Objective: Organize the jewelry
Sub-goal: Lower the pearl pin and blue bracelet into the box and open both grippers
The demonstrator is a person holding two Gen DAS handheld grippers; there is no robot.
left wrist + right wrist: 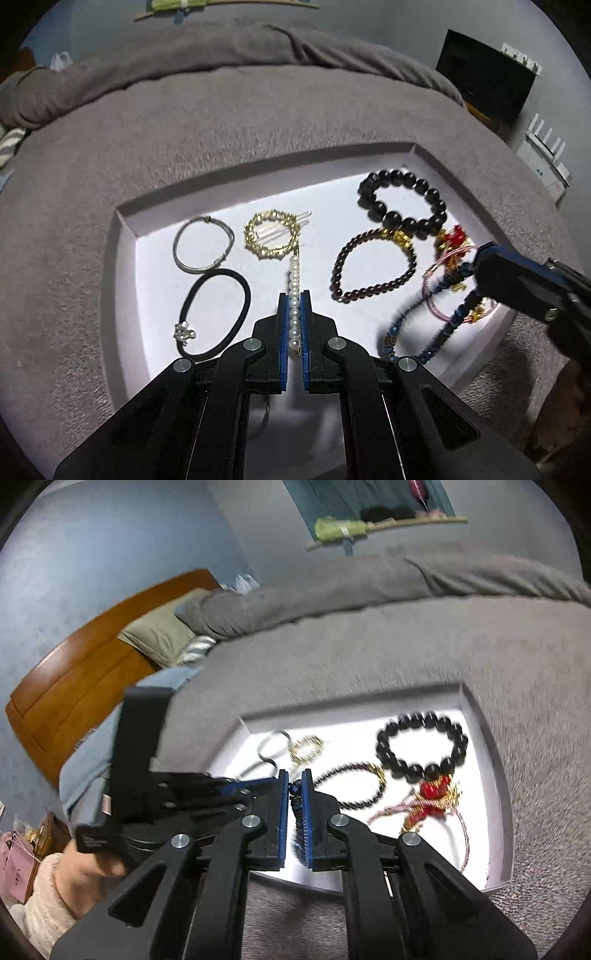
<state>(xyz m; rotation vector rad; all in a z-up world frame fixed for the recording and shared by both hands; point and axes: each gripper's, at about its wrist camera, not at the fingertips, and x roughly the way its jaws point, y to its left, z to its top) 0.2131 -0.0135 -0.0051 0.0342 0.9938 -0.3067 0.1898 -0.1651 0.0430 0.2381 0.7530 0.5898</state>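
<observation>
Lying on a grey blanket (258, 122), a shallow white tray (125, 236) holds all the jewelry. The left gripper (294, 299) has its jaws closed on a pearl hair clip (294, 284), whose row of white beads runs straight out between the blue pads and onto the tray floor. Left of it lie a black hair tie (214, 314) with a small silver charm and, just beyond, a grey wire hoop (204, 243) touching it; a gold ring-shaped clip (271, 234) sits beside the far end of the pearl row. On the right half of the tray are a black bead bracelet (402, 199), a dark garnet-coloured bracelet (373, 269) with a gold charm, and a pink cord bracelet with red ornaments (452, 240). The right gripper (295, 779) comes in from the right edge in the left view, its jaws pressed on a blue bead bracelet (413, 314) that hangs in a loop from it; the strand is blurred, so whether any of it rests on the tray is hard to tell. In the right view a hand (92, 864) in a cream sleeve grips the left tool. No brand, label or writing is readable anywhere.
</observation>
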